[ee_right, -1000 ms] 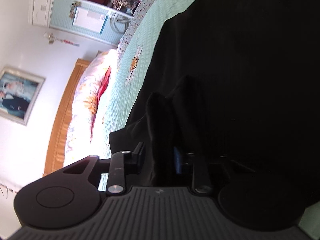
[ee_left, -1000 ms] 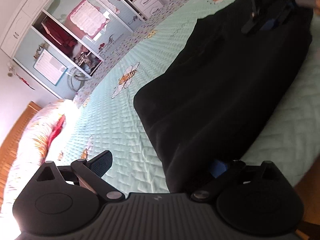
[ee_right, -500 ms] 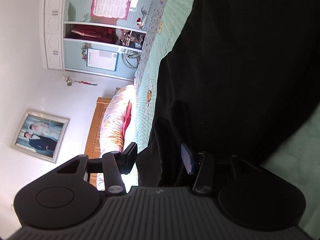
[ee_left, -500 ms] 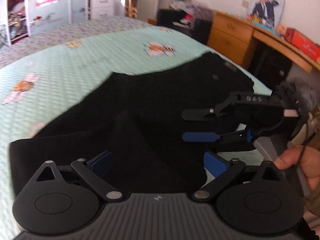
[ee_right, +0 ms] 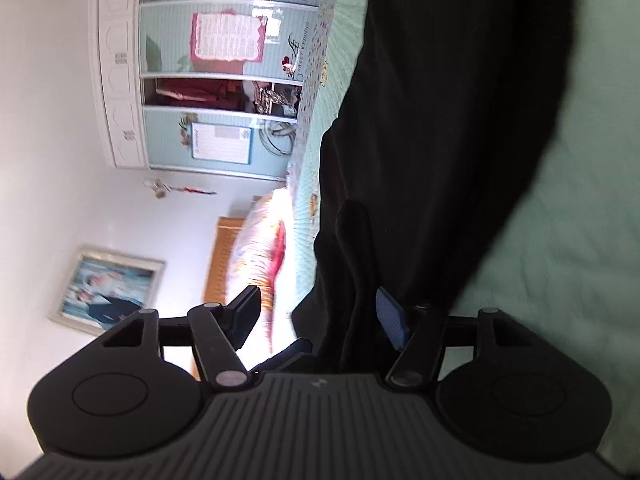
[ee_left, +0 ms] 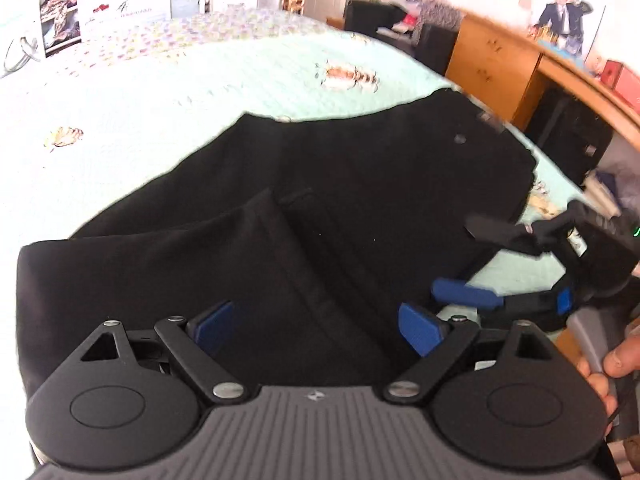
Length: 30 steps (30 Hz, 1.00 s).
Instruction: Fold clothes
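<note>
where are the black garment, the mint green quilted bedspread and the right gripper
black garment [ee_left: 360, 184], left wrist view, flat middle
mint green quilted bedspread [ee_left: 240, 80], left wrist view, bare part
right gripper [ee_left: 476, 260], left wrist view, between fingertips

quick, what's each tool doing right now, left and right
Left tool: open, jaws closing, above the black garment.
Right tool: open, jaws opening, garment fold between them.

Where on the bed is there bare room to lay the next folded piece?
Bare quilt lies beyond the black garment, toward the wardrobe, and left of it. Crowded at the near right edge, where the right gripper sits by the desk.
</note>
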Each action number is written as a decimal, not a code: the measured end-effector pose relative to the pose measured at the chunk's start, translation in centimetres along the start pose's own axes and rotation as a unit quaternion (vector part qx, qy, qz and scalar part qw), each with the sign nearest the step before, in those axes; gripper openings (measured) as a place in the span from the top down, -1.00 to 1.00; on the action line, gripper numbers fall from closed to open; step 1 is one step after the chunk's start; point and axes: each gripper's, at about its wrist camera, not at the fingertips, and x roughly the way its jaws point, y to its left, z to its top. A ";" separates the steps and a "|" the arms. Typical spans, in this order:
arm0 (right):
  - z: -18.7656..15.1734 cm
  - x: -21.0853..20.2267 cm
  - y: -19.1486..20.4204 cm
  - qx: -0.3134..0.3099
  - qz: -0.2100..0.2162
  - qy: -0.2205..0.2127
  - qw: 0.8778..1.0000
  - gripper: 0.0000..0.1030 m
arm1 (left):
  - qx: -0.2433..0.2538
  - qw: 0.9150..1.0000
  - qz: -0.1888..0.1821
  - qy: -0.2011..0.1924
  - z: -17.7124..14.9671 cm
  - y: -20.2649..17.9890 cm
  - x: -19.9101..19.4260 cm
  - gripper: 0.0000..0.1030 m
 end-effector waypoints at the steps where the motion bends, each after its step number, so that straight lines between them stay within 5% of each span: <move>1: -0.4 -0.2 -0.5 0.013 0.013 0.006 1.000 -0.26 | 0.026 1.000 -0.005 0.000 -0.3 -0.6 -0.3 -0.79; 4: -1.4 -0.5 -1.4 0.027 0.013 0.017 0.999 -0.25 | 0.095 0.995 -0.012 0.015 -1.1 -2.2 -0.5 -0.80; 9: -1.4 -0.4 -1.1 0.025 0.012 0.021 0.999 -0.26 | 0.199 0.979 0.047 0.020 -2.5 -4.9 1.6 -0.75; 11: -1.5 -0.5 -1.0 0.024 0.010 0.022 0.999 -0.26 | 0.228 0.972 0.058 0.023 -2.7 -5.4 1.9 -0.55; 15: -1.5 -1.1 -1.4 0.043 0.022 0.022 0.999 -0.26 | 0.232 0.972 0.024 0.032 -1.9 -5.3 2.8 -0.10; 20: -1.2 -0.6 -2.4 0.073 0.045 0.023 0.996 -0.26 | 0.159 0.987 -0.022 0.011 0.0 -3.6 3.0 0.47; 25: -0.9 -0.3 -2.3 0.070 0.036 0.029 0.996 -0.23 | 0.019 0.998 -0.053 -0.015 2.1 -0.3 1.5 0.53; 30: -1.0 -0.7 -3.0 0.103 0.050 0.016 0.993 -0.24 | 0.007 0.996 -0.073 -0.050 3.6 -1.6 0.7 0.53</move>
